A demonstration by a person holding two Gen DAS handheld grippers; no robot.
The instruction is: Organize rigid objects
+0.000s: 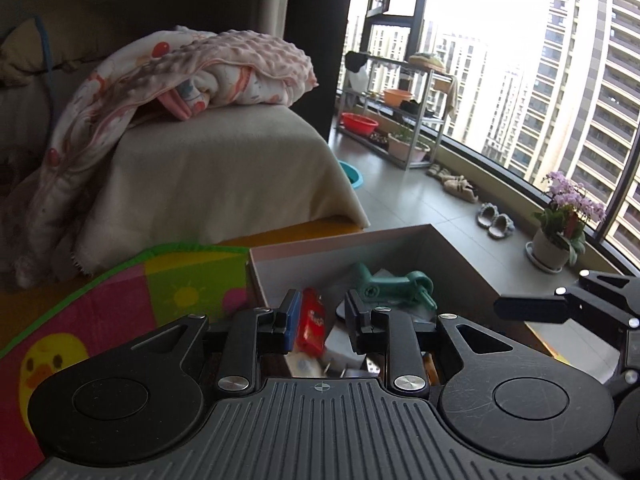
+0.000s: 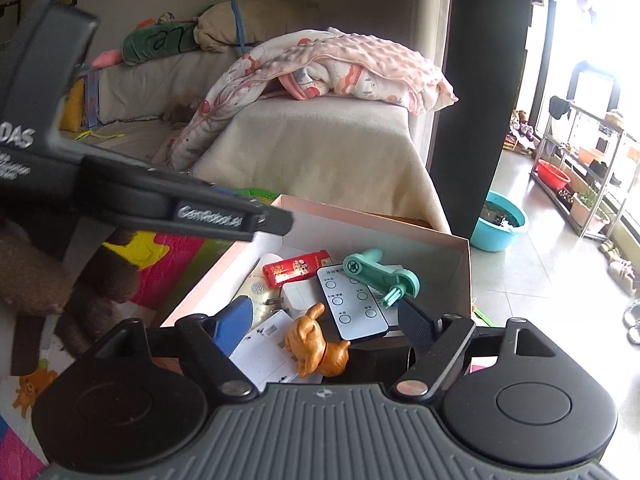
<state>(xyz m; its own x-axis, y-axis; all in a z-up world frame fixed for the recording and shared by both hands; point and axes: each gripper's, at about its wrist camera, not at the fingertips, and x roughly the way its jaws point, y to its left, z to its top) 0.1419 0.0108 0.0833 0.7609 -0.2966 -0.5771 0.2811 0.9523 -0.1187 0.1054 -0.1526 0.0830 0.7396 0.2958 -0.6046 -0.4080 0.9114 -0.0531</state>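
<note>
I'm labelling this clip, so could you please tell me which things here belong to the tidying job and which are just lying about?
Belongs to the job:
pink cardboard box
red lighter
teal plastic tool
white remote control
golden cat figurine
white plug adapter

Just lying about:
pink dotted blanket
turquoise plastic basin
potted purple orchid

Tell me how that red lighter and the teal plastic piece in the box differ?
The red lighter is a smooth, rounded bar with printed gold designs, while the teal plastic piece is plain in colour and irregular, with a round hub and a stubby prong. The lighter lies near the box's middle; the teal piece sits towards the right wall, partly over a white remote. Both lie loose in the box, touched by neither tongs.
</note>
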